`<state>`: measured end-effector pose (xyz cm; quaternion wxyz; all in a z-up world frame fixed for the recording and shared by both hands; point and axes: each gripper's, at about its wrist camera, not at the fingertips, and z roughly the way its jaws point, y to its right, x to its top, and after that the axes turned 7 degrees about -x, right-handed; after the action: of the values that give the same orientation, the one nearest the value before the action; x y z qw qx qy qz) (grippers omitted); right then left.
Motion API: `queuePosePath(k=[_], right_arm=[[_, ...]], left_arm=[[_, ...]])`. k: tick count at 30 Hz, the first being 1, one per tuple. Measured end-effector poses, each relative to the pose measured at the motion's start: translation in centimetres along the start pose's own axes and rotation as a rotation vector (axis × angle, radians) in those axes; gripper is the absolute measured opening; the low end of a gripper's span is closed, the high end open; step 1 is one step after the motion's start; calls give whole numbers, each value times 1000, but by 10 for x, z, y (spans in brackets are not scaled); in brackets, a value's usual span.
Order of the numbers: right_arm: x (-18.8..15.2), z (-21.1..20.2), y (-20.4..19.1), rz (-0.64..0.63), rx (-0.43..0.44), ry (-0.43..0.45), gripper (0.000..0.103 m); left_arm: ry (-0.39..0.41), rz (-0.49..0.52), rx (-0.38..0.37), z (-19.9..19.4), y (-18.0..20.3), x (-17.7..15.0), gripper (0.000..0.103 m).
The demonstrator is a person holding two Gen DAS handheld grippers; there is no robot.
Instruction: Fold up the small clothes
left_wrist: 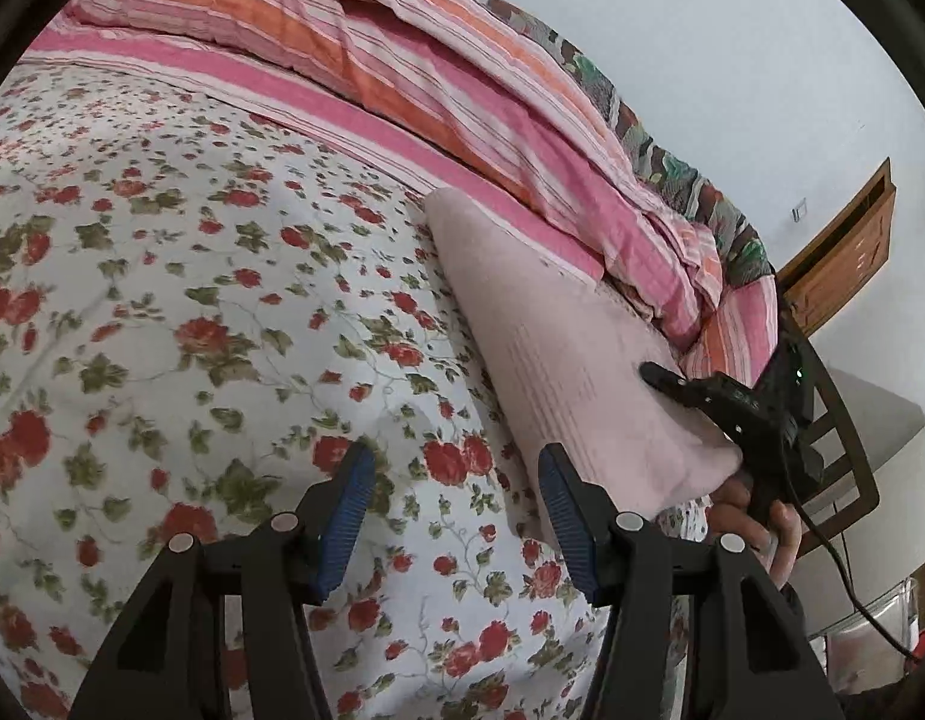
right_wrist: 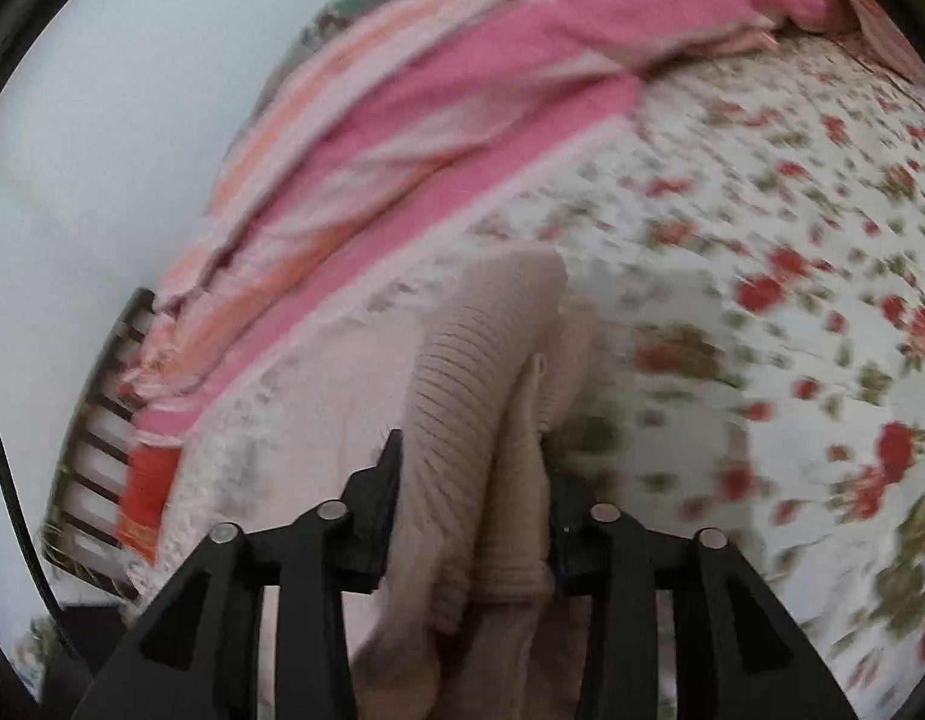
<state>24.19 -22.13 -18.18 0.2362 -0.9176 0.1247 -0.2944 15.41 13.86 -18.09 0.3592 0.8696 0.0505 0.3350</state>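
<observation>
From my end the main risk is the knit slipping out of the right gripper before the fold lands: a thick bunched roll of it sits between the jaws, but the right wrist view is smeared and I can't tell if the pads are really biting or just bracketing it. If the grip is loose the bundle drops and the fold springs apart on the floral sheet. Second risk: the soft pink cloth is layered, so one layer can slide free while the rest stays pinched, leaving a skewed fold. Third: the trailing cable off the right gripper could snag the bed frame beside the sheet. Taking the knit as reference: in the left wrist view it lies as a long folded slab on the sheet, its far end near the striped quilt, which is piled beyond it. The right gripper's finger rests over its near end, the hand under that corner. The left gripper hangs released, jaws apart with nothing between them, just beside the knit's long edge, its right pad close to or just over that edge and its left pad well off over bare sheet
</observation>
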Motion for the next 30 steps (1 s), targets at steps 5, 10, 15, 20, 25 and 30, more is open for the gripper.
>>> queuePosePath(k=[5, 10, 15, 20, 25, 30], right_arm=[[4, -40, -16, -204, -152, 128, 49], [-10, -58, -33, -317, -89, 141, 49], [-23, -39, -31, -388, -144, 83, 13], [-28, -48, -3, -288, -79, 110, 5], [-27, -51, -7, -337, -227, 139, 0], [-17, -68, 2, -270, -118, 156, 4]], left_arm=[[-3, 25, -23, 16, 18, 9, 55], [-20, 44, 17, 43, 42, 18, 57], [-64, 26, 105, 74, 57, 18, 57], [-91, 95, 156, 77, 74, 13, 58], [-118, 98, 197, 71, 82, 17, 58], [-126, 144, 185, 68, 89, 22, 58]])
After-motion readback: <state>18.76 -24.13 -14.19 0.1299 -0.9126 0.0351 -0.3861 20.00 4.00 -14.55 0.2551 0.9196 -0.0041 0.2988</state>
